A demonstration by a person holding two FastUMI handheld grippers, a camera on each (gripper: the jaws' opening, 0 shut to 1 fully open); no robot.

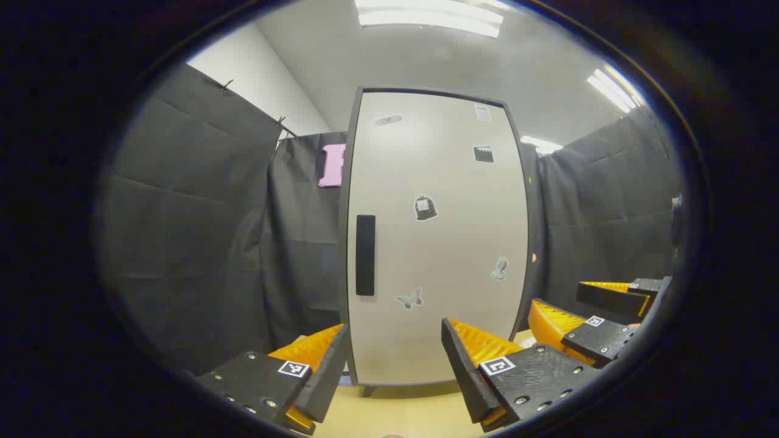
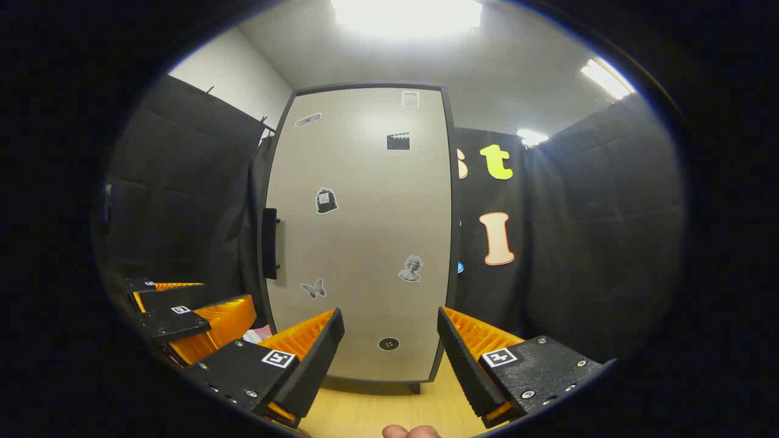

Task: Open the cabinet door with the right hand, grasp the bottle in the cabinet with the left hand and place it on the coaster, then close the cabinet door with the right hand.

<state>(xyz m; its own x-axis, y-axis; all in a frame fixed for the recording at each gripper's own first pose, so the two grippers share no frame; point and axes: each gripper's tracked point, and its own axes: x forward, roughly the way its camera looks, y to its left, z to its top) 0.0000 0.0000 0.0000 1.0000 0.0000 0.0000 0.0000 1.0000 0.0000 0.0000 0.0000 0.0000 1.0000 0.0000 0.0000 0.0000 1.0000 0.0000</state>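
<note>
The left gripper (image 1: pixel 395 371) hangs agape over the bench's (image 1: pixel 401 413) near edge, facing the closed cabinet door (image 1: pixel 435 237) and its handle (image 1: pixel 365 254). Just right of it the right gripper (image 2: pixel 391 365) is likewise spread wide and empty. The bottle is hidden behind the door.

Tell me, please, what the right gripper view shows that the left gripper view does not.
Right gripper view: a round dark sticker low on the cabinet door, and the handle side-on. Left gripper view: the handle face-on. Shared: the shut door, butterfly sticker, wooden tabletop, left gripper and right gripper open.
</note>
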